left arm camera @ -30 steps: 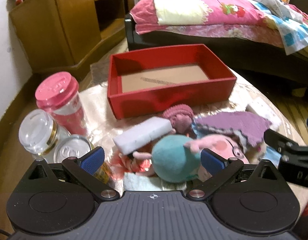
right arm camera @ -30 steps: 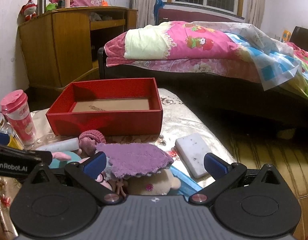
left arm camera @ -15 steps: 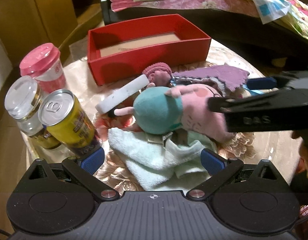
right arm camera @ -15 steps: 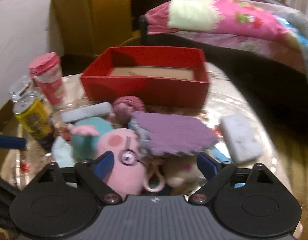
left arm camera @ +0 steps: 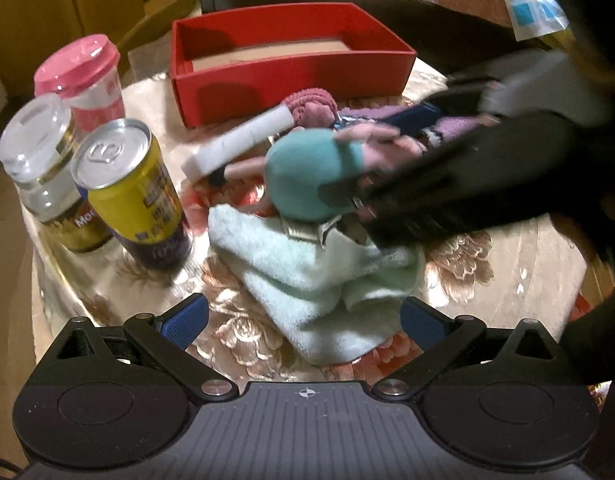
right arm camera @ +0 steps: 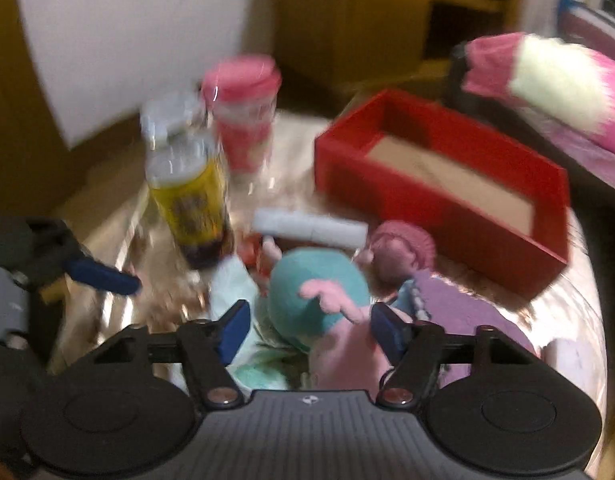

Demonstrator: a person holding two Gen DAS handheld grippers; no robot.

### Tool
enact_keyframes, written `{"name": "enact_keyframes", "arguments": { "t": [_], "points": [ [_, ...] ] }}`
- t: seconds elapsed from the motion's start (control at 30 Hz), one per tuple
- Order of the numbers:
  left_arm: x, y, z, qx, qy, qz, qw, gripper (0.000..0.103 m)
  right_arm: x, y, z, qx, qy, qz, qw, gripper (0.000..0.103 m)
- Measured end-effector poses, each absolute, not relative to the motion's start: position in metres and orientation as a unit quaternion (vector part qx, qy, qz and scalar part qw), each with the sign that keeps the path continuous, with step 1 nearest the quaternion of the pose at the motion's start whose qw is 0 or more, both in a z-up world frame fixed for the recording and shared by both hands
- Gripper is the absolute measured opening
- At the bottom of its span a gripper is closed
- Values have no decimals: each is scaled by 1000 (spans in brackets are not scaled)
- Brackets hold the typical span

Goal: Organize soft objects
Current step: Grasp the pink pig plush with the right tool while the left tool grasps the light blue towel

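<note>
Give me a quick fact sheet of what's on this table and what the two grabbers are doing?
Container: red box, nothing soft inside
Soft pile: pig plush in teal dress, mint towel, purple cloth
Hard items: yellow can, pink cup, glass jar
Left gripper: open over the towel
Right gripper: jaws closing around the plush

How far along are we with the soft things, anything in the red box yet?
Done: nothing; the red box looks empty. In hand: the right tool is closing around the pink-and-teal plush toy, not yet lifted. Left: that toy, the mint towel, purple cloth and small pink-hatted doll.
</note>
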State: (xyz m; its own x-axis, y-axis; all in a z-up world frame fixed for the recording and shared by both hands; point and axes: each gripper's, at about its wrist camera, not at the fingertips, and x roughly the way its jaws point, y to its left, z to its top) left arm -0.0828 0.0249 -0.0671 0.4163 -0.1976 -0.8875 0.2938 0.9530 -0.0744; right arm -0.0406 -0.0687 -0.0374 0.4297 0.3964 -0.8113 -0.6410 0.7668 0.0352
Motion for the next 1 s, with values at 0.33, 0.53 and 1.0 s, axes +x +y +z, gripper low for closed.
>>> {"name": "enact_keyframes", "arguments": {
  "t": [0.33, 0.53, 1.0],
  "points": [
    [-72, 36, -77, 2, 547, -154, 823, 97, 35, -70, -70, -91, 549, 347, 755, 43],
    [-71, 39, -82, -20, 562, -158, 811, 97, 24, -84, -87, -21, 589, 332, 737, 36],
    [-61, 32, -95, -11, 543, -130, 829, 97, -44, -205, -12, 216, 484, 263, 807, 32]
  ]
}}
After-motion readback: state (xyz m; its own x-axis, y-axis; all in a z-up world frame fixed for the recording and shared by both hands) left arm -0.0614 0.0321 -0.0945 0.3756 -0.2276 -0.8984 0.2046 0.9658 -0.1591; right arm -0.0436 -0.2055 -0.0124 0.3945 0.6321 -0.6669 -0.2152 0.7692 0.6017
